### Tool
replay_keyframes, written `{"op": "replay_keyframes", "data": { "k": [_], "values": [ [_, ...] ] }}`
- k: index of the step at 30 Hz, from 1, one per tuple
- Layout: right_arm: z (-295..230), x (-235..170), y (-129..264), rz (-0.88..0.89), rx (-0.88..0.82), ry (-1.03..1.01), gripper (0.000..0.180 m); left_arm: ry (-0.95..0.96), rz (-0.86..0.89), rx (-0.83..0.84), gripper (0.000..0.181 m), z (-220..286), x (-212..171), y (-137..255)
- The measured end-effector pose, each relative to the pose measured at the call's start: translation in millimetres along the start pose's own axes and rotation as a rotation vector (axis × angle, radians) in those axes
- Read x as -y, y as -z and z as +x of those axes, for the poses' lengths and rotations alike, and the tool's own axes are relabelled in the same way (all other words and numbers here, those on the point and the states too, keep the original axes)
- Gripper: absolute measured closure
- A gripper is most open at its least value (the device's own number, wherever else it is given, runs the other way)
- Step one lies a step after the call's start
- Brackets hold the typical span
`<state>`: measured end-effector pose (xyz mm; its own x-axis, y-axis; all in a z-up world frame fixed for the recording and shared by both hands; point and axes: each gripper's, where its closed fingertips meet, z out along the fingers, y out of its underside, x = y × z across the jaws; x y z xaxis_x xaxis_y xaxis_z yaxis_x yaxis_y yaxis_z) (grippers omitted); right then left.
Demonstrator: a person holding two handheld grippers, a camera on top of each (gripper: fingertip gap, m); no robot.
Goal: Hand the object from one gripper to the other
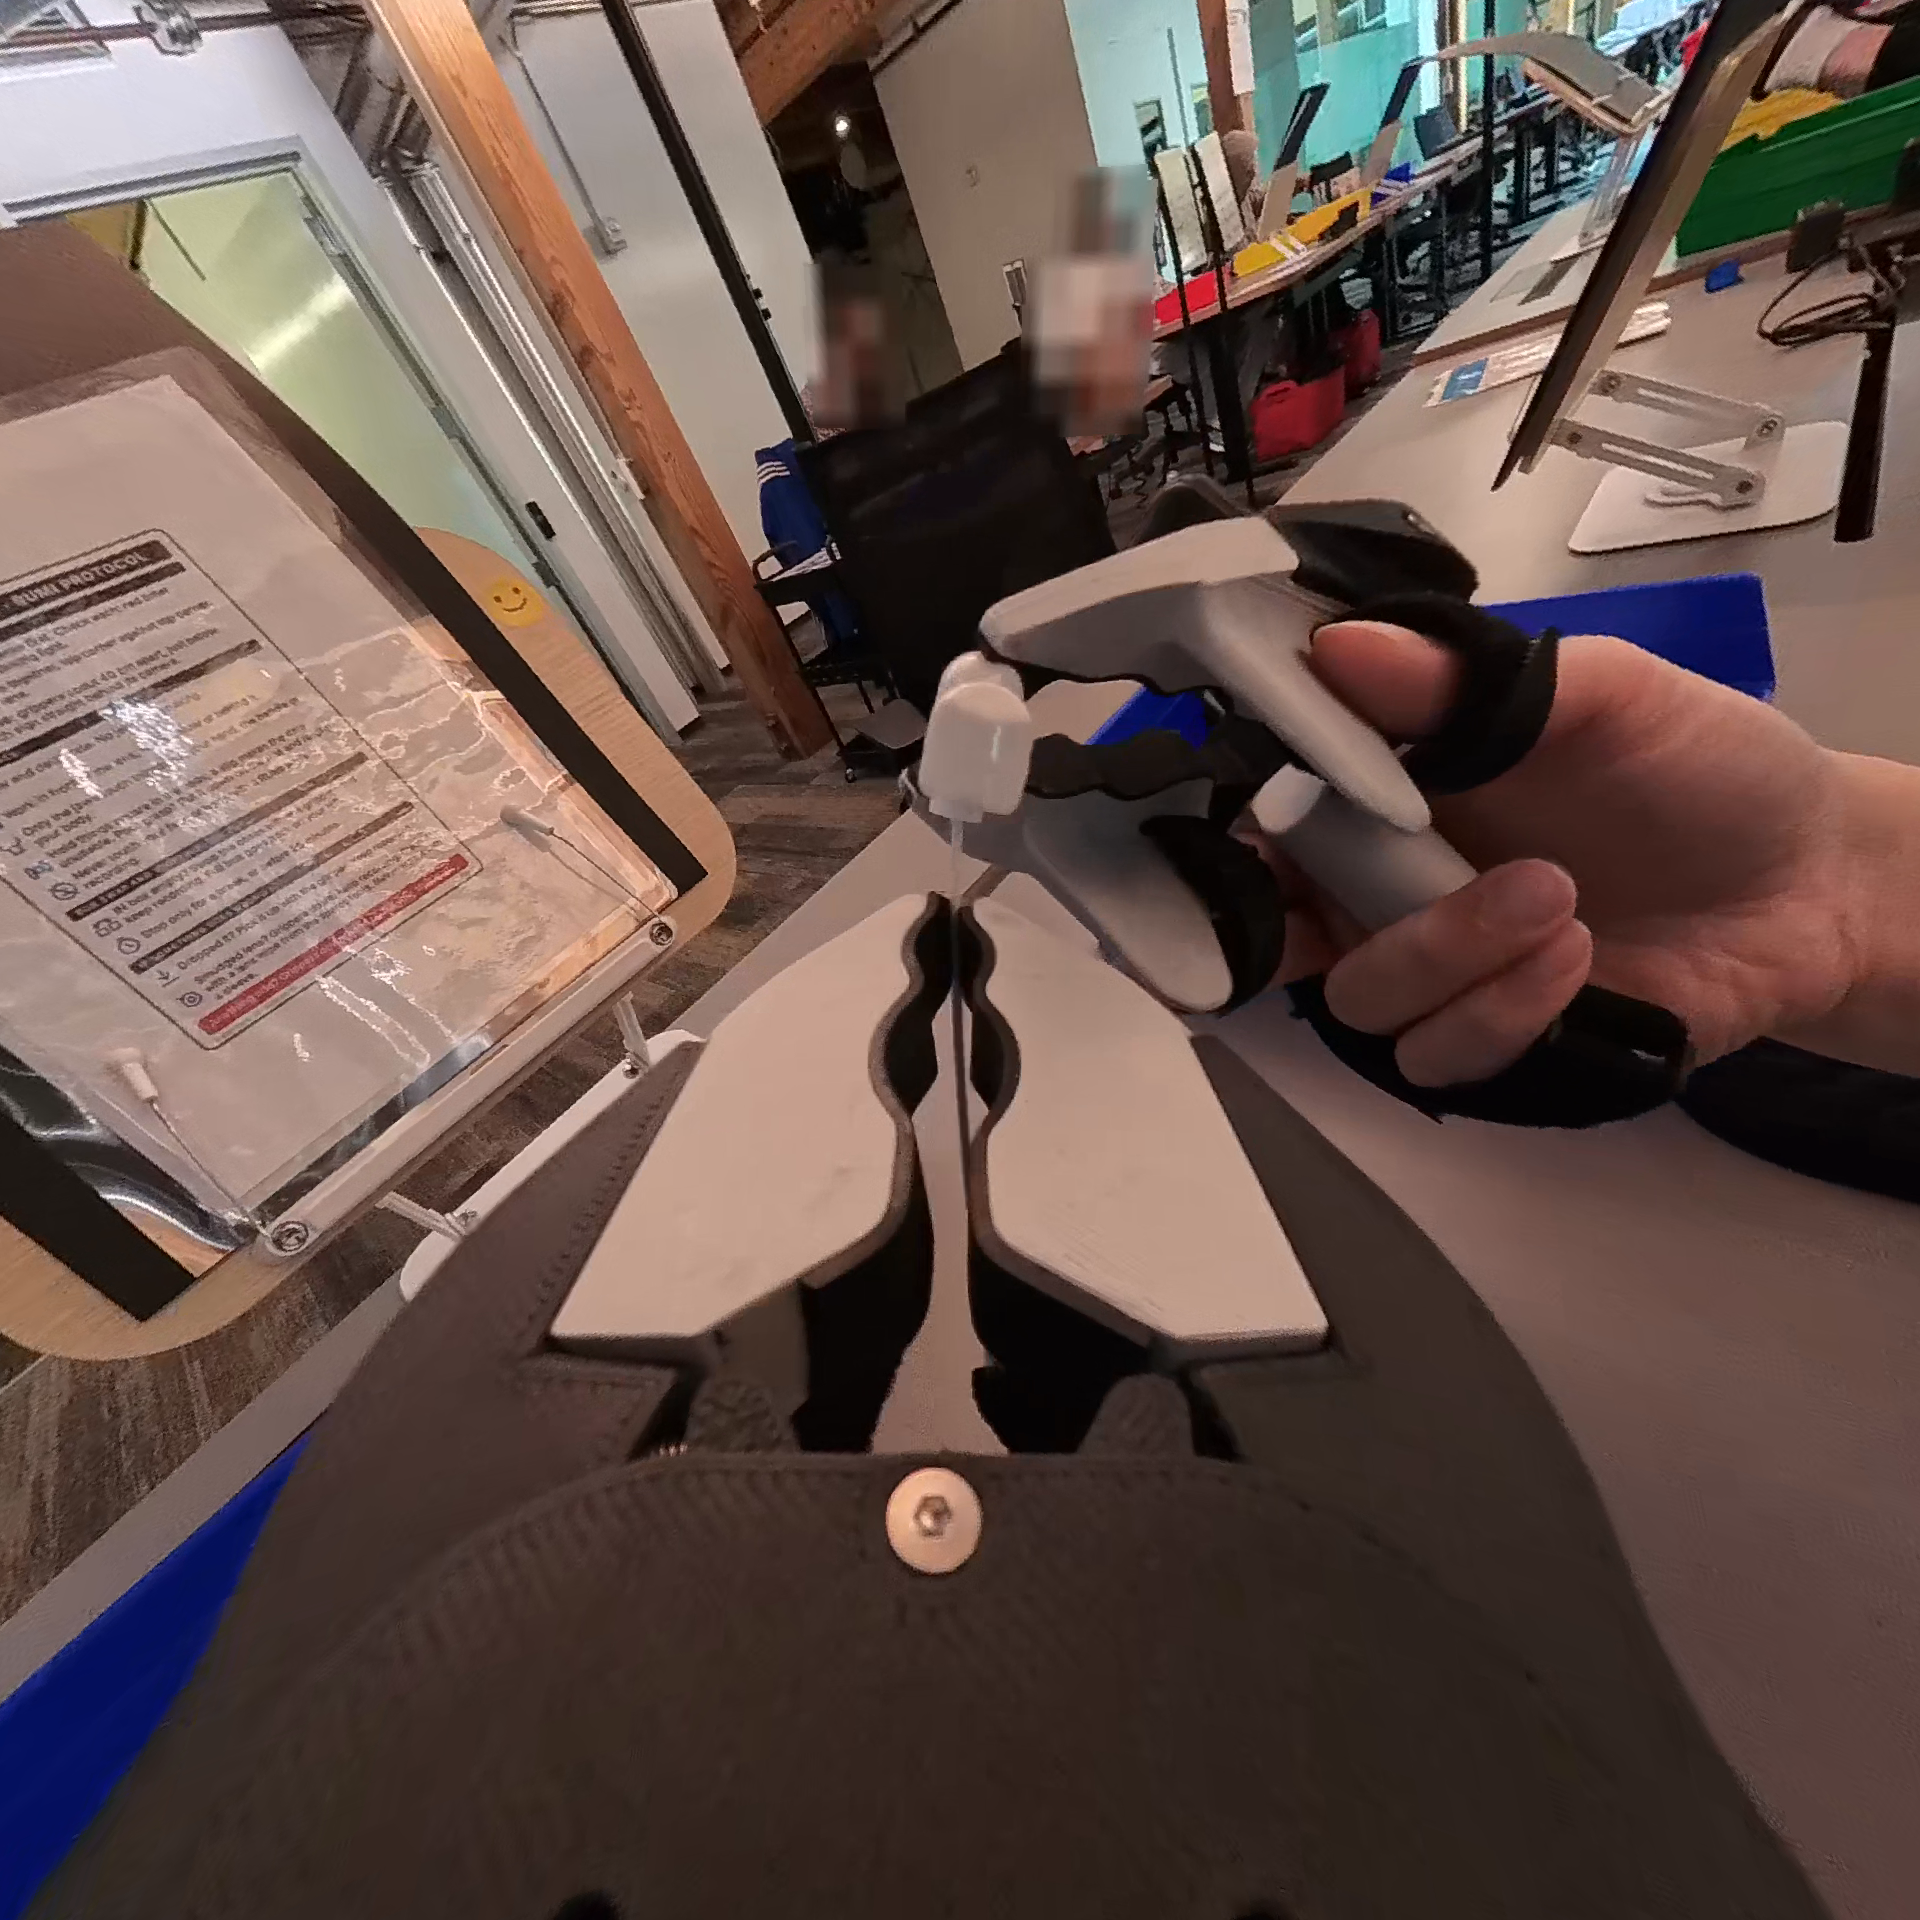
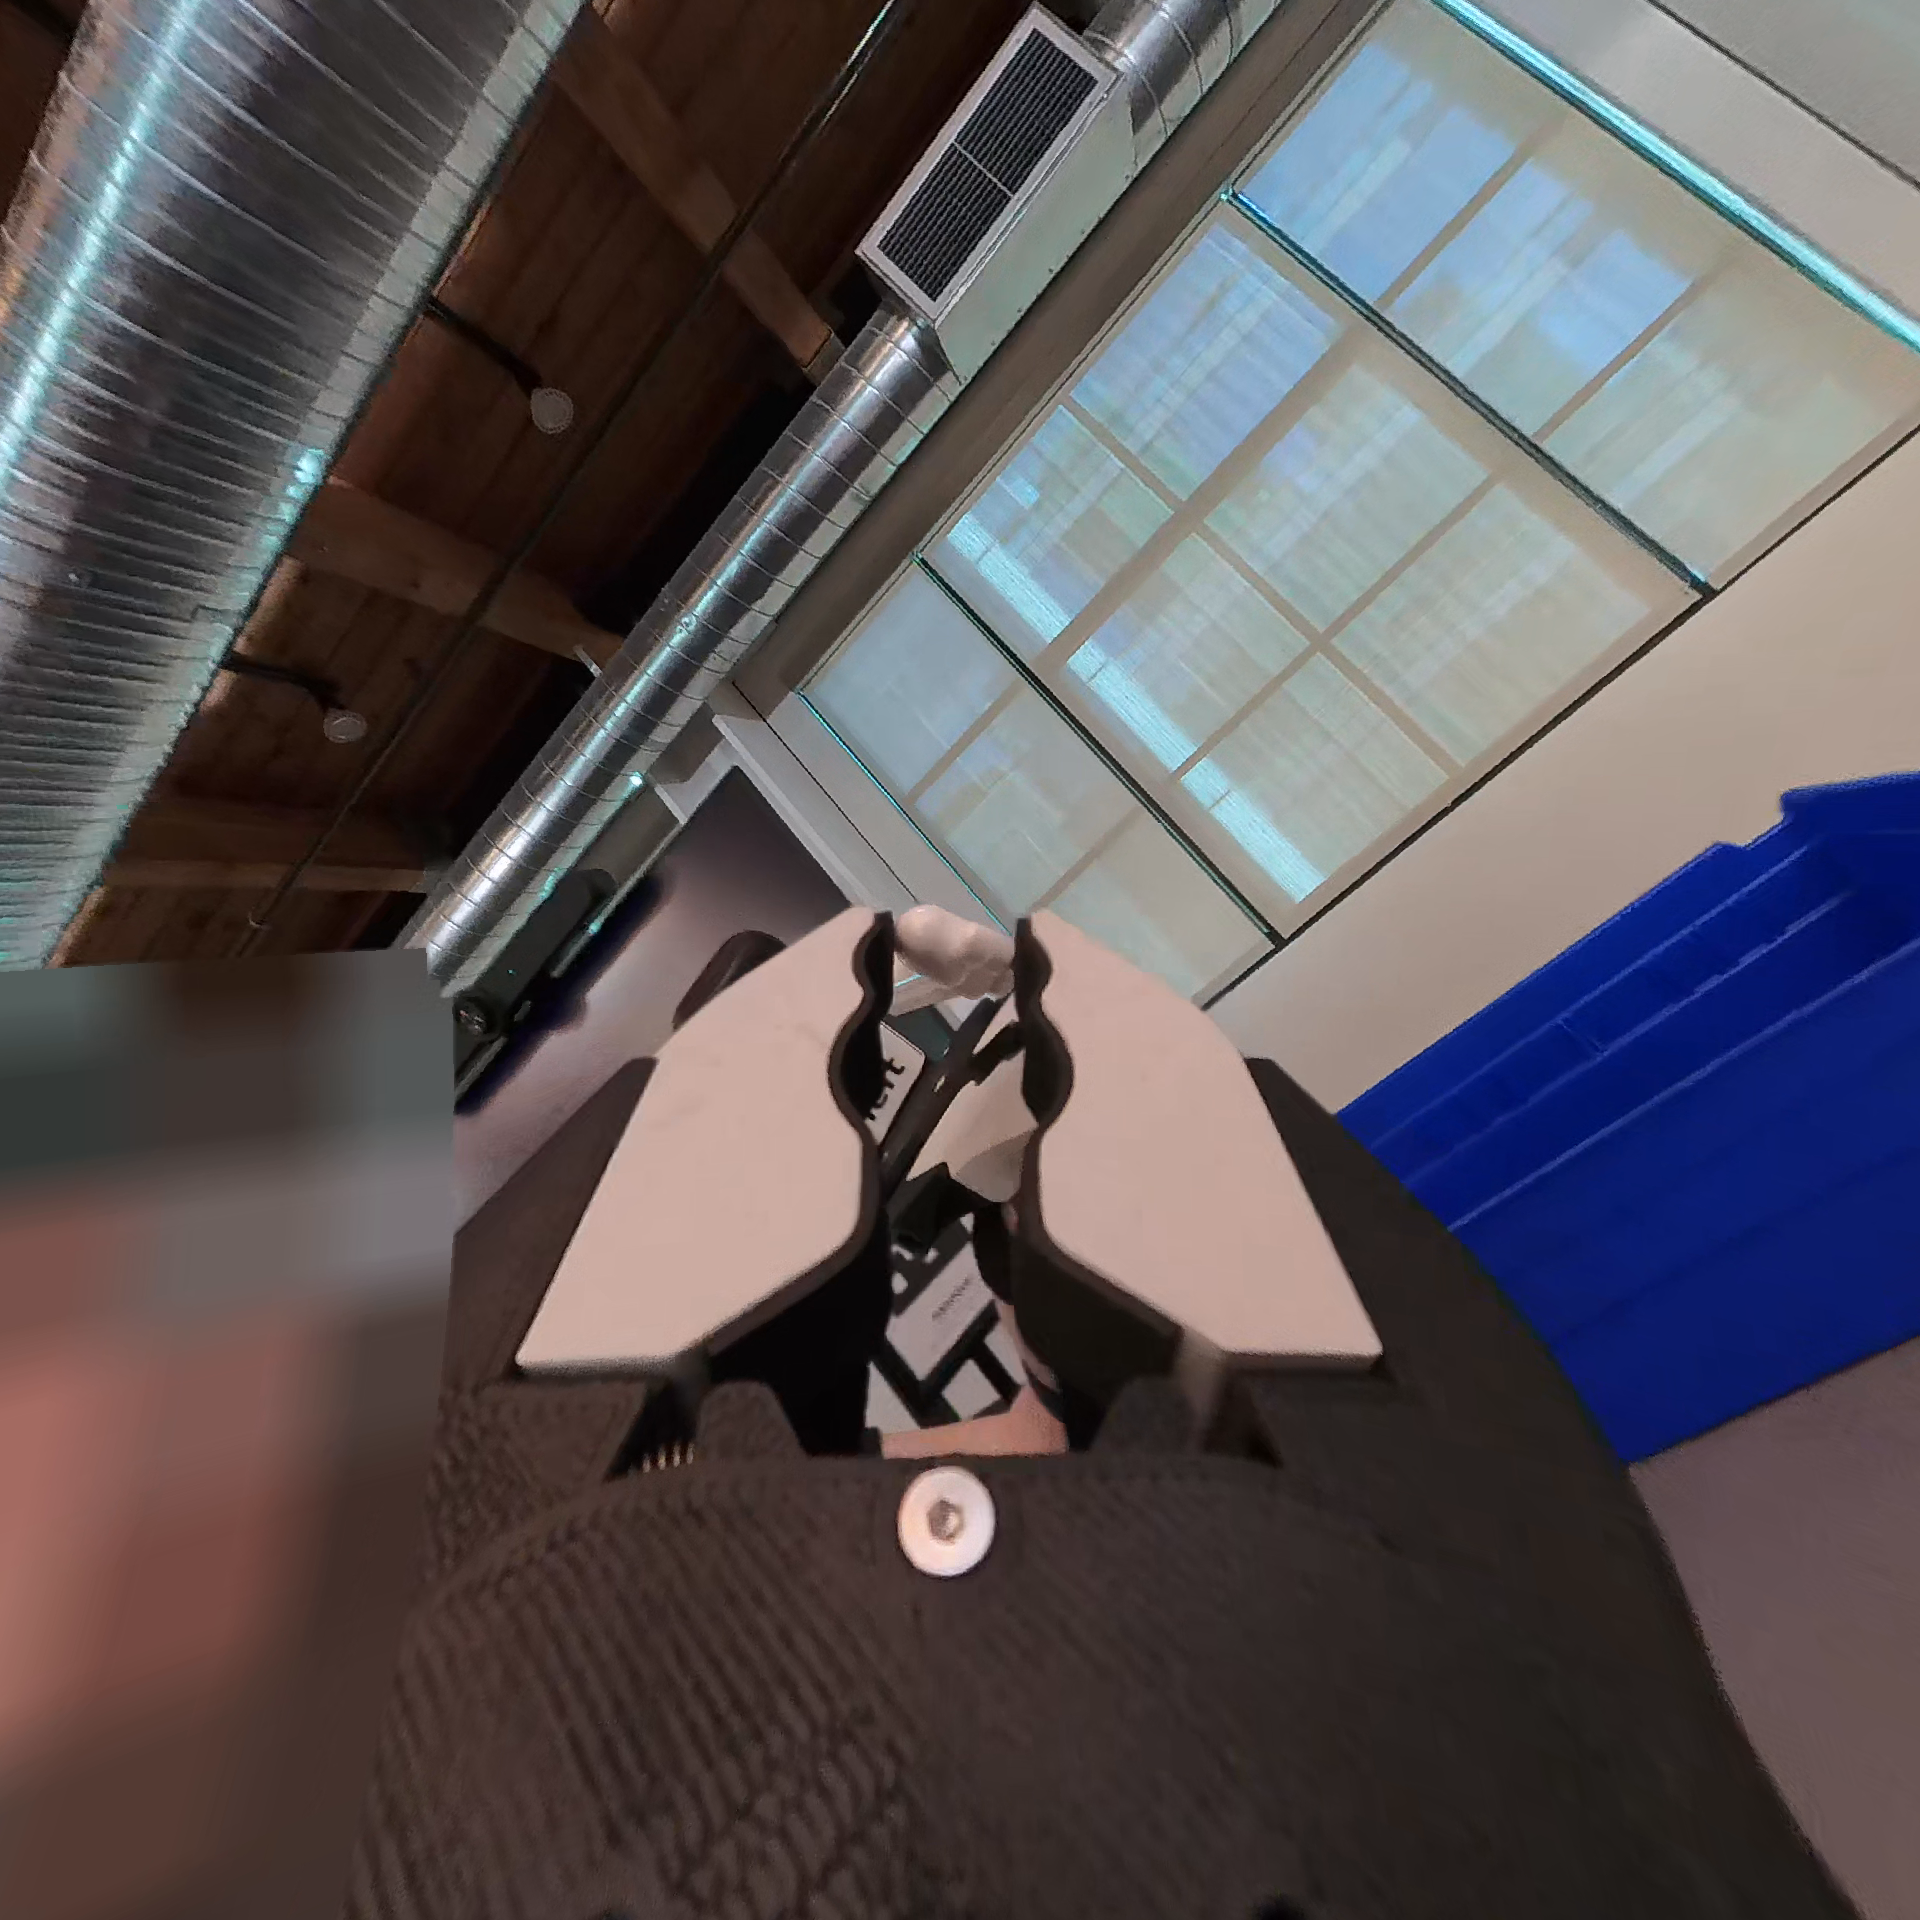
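Left wrist view shows both grippers pinching one object [image 1: 975,750]: left gripper [image 1: 949,914] grips its thin stem, right gripper [image 1: 961,727] its white cap; right wrist view shows only the cap.

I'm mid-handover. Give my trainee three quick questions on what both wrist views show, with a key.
1. True or false: the left gripper is wide open.
2. Which part of the tool sits between the right gripper's fingertips? A) the white handle B) the thin stem C) neither
3. Fill in: the bin to the right in the right wrist view is ___ in colour.

Key: 1. False; it is closed on the tool's thin stem. 2. A. 3. Blue.
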<state>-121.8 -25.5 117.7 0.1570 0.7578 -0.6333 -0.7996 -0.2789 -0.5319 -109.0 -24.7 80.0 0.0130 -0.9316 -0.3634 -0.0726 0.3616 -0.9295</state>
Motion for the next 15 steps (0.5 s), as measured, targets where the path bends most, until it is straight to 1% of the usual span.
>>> {"op": "replay_keyframes", "data": {
  "k": [1,2,4,6,8,11,13,15],
  "values": [
    [-2.2,0.0,-0.8,-0.007,-0.001,0.040,0.157,0.020,0.016,-0.011,0.181,0.2,2.6,1.0],
    [-5.2,0.5,-1.7,-0.010,-0.001,0.088,0.153,0.058,0.041,-0.028,0.181,-0.3,6.4,2.7],
    [-8.3,2.6,-2.5,-0.013,-0.027,0.190,0.139,0.178,0.113,-0.083,0.181,-3.6,16.8,8.7],
    [-9.5,5.0,-1.1,-0.020,-0.059,0.304,0.136,0.340,0.194,-0.167,0.181,-10.0,28.8,17.5],
    [-7.6,6.2,0.9,-0.027,-0.090,0.386,0.137,0.522,0.284,-0.279,0.181,-18.0,40.7,28.2],
    [-1.5,-3.3,-1.2,-0.084,-0.096,0.394,0.140,0.724,0.346,-0.384,0.180,-32.6,44.8,36.7],
    [2.3,-15.5,-5.5,-0.135,-0.084,0.362,0.144,0.789,0.376,-0.409,0.181,-39.8,44.1,38.4],
    [9.6,-27.5,-9.7,-0.186,-0.106,0.337,0.147,0.814,0.368,-0.441,0.181,-38.7,42.3,37.0]
  ]
}}
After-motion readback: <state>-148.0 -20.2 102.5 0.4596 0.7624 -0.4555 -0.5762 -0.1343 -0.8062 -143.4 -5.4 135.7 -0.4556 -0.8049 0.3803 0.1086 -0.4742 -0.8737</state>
